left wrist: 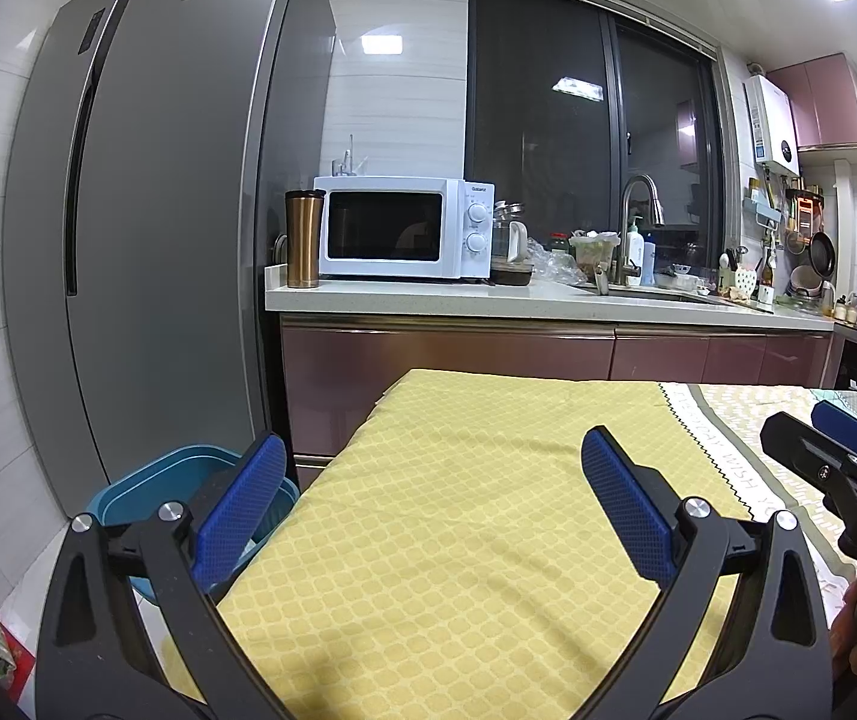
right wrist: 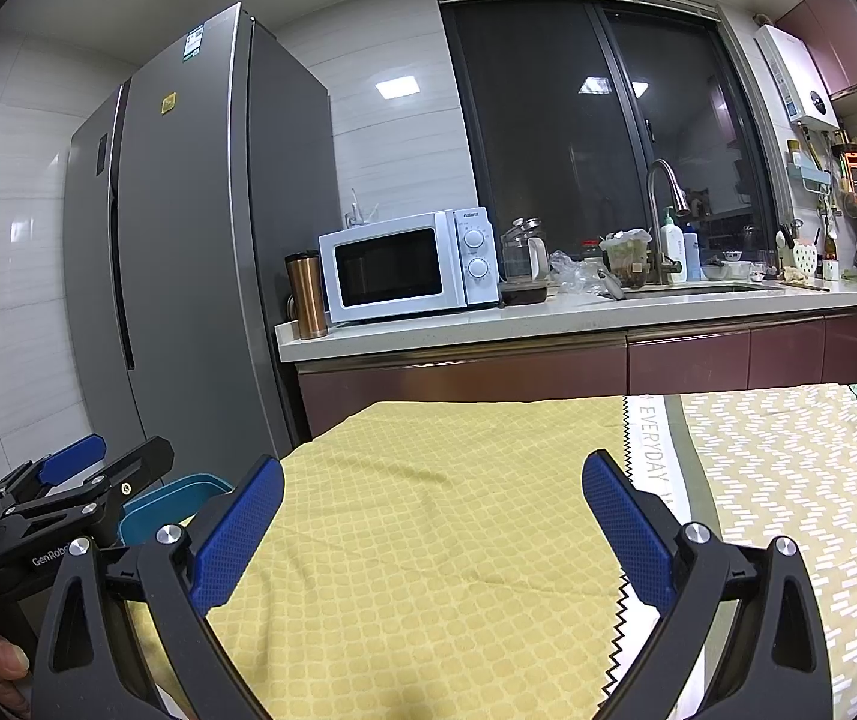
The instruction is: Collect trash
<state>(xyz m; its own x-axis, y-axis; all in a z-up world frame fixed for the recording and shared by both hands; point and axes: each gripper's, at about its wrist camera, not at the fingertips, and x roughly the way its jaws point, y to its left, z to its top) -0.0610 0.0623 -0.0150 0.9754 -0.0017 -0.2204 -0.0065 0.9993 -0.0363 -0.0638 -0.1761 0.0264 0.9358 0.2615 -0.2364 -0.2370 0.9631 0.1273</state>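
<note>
— Jaws wide apart on both, left gripper (left wrist: pixel 428 504) and right gripper (right wrist: pixel 431 516), nothing between them.

— Any trash?

— None I can make out on the yellow cloth (left wrist: pixel 464 516) covering the surface. The blue bin (left wrist: pixel 146 480) sits on the floor just left of it, beside the fridge (left wrist: pixel 146 228).

We see both wrist views looking low and close across the yellow cloth (left wrist: pixel 458 510) on the tabletop toward the same microwave (left wrist: pixel 401 227), fridge (left wrist: pixel 146 210) and window (left wrist: pixel 590 138), the left view sitting further left.
</note>
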